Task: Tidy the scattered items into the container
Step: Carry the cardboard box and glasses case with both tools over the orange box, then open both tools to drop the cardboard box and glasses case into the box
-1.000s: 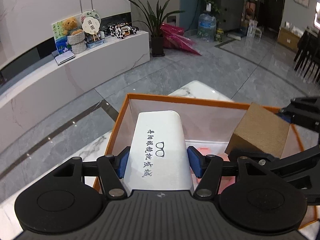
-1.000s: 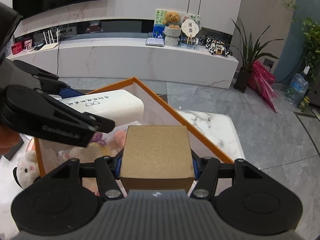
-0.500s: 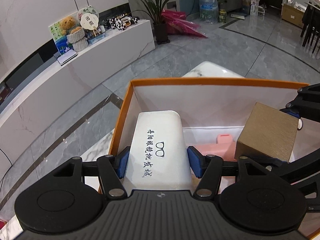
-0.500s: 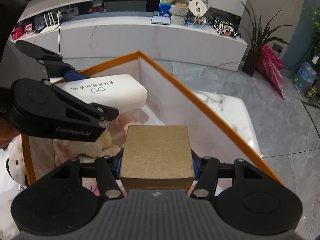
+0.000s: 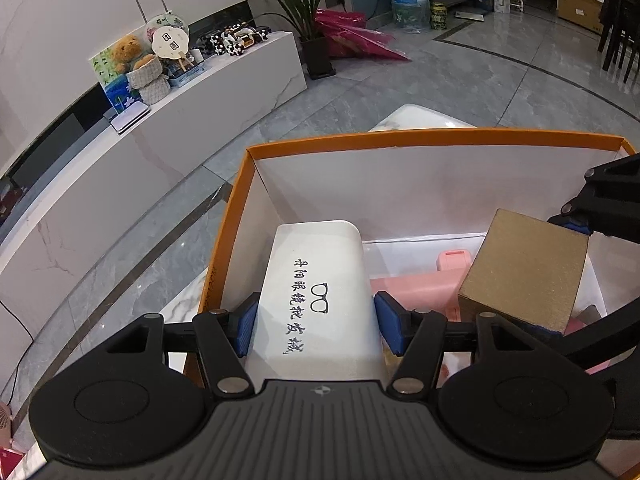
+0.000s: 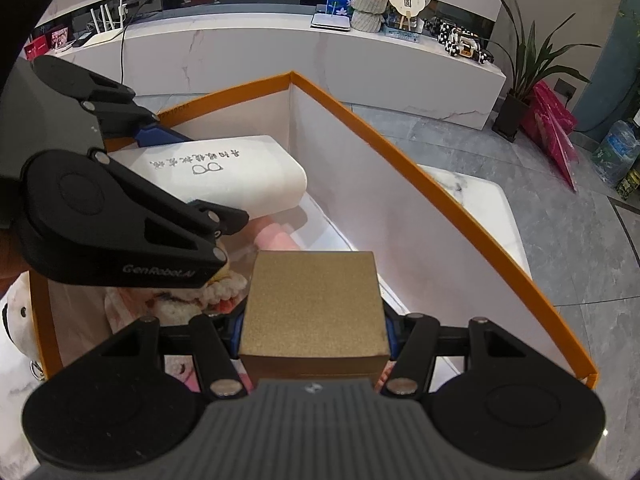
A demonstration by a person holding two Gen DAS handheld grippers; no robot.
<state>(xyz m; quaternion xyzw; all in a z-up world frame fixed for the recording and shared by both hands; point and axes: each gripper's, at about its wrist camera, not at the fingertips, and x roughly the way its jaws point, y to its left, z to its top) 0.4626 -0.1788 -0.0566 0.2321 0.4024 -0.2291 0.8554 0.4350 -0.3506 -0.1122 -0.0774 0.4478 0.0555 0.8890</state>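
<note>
An orange-rimmed box [image 5: 400, 138] with white inner walls stands on a marble table; its rim [image 6: 440, 196] also crosses the right wrist view. My left gripper [image 5: 314, 326] is shut on a white glasses case [image 5: 320, 292] printed with black characters, held inside the box near its left wall. My right gripper [image 6: 314, 330] is shut on a gold cardboard box [image 6: 314, 304], held inside the container beside the case [image 6: 224, 176]. The gold box [image 5: 524, 272] shows at the right of the left wrist view. Pink items [image 5: 416, 284] and plush toys [image 6: 188, 304] lie on the container's floor.
A white plush toy [image 6: 16, 312] lies outside the container at the left on the marble table [image 6: 476, 196]. Behind stands a long white counter [image 6: 280, 52] with a teddy bear, a fan and small toys. Grey tiled floor surrounds the table.
Both grippers have sunk lower into the container with their loads. The box walls now rise higher around the case and the gold box.
</note>
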